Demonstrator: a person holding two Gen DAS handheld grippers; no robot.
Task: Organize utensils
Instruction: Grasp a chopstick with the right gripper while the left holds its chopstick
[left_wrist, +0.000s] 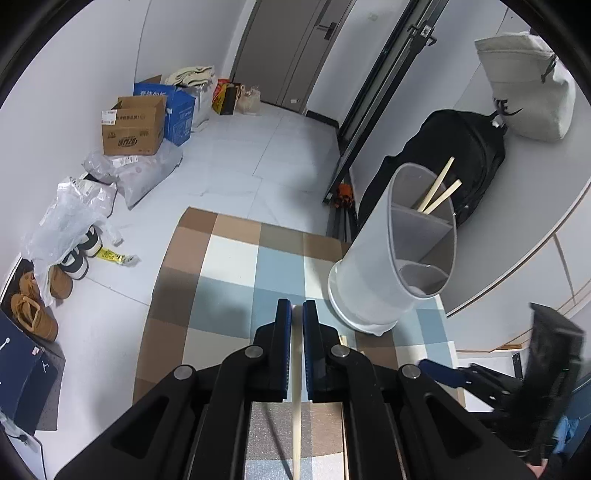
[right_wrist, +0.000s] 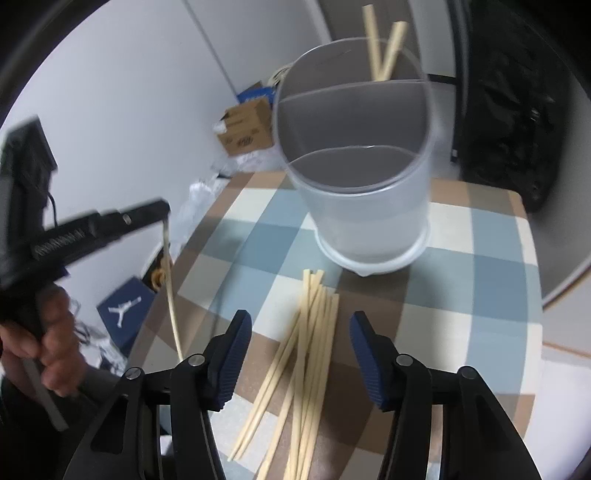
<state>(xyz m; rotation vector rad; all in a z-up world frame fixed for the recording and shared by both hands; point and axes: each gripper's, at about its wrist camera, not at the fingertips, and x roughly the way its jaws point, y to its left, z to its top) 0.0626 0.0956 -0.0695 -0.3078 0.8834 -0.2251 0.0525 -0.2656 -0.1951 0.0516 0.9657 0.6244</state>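
**A:** Chopsticks, pale wooden ones, lie in a loose fan on the checked blue, brown and white cloth of the desk, near side, just in front of the translucent grey three-compartment utensil holder. Two more chopsticks already stand in its far compartment; the other two look empty.

**B:** And the grippers?

**A:** The left gripper has its jaws closed on a single chopstick, which hangs down off the desk's left edge in the right wrist view. The right gripper hovers over the pile with jaws apart, nothing pressed between them.

**B:** Risks?

**A:** I'd judge three. The held stick is gripped near one end, so it could swing or pivot in the jaws and miss the rim. The sticks in the pile overlap, so the right jaws may pinch several or flick neighbours off the desk. And the holder looks light and tall; a nudge on its rim could tip it.
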